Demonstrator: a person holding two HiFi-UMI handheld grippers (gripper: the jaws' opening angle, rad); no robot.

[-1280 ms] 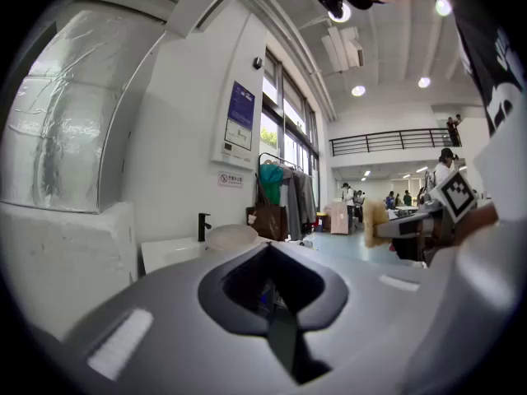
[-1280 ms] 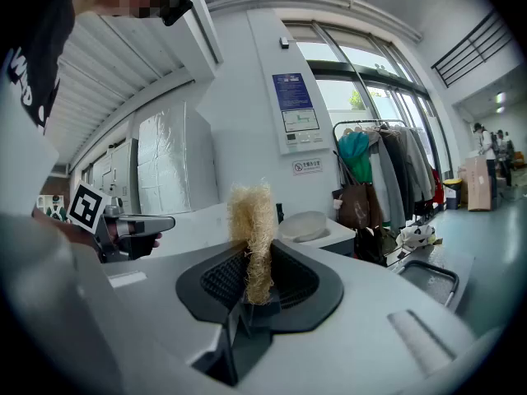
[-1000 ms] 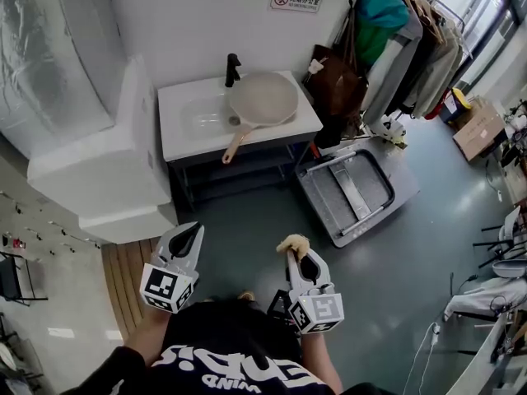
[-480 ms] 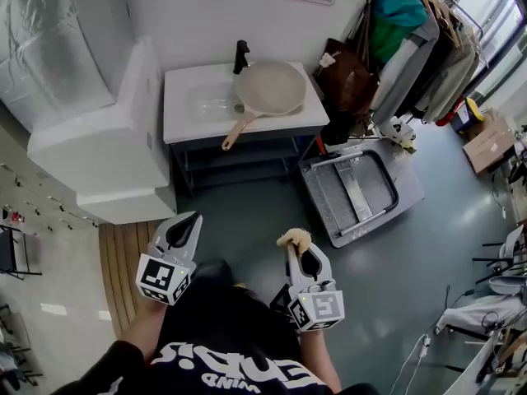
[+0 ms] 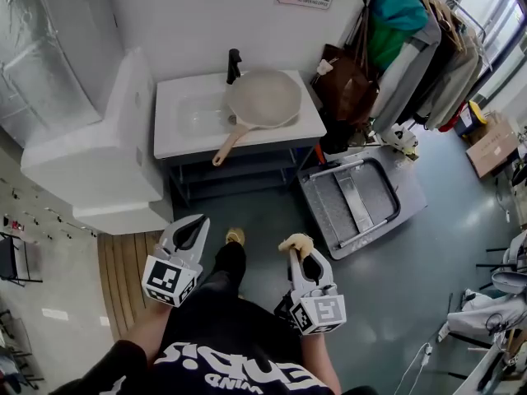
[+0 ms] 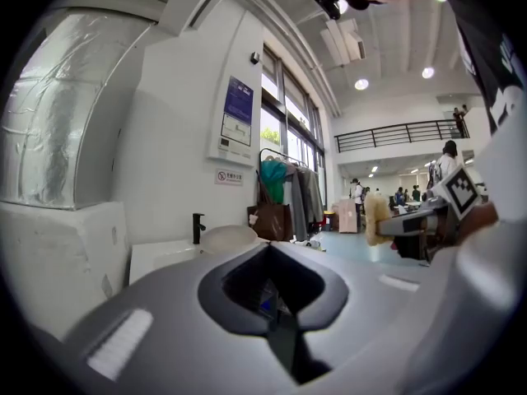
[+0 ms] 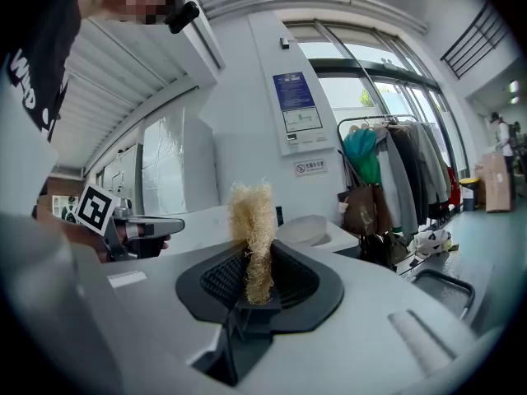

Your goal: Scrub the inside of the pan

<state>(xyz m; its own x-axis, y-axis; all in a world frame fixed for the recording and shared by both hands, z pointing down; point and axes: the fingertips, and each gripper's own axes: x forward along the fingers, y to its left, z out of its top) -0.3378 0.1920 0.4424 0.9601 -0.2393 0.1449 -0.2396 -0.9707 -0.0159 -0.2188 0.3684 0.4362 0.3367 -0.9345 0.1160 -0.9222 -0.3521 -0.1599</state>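
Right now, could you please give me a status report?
Left tongs shut, empty. Right tongs shut on scrubber. Pan on sink counter, not yet reached. Flat trolley on floor, right of counter.

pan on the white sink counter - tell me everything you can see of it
The pan is round and shallow, pale beige, with a long light handle that looks wooden. It sits upright and looks empty on the white counter, right of the basin, close beside the black tap. Its handle sticks out over the counter's front edge. Only the counter seems to touch it.
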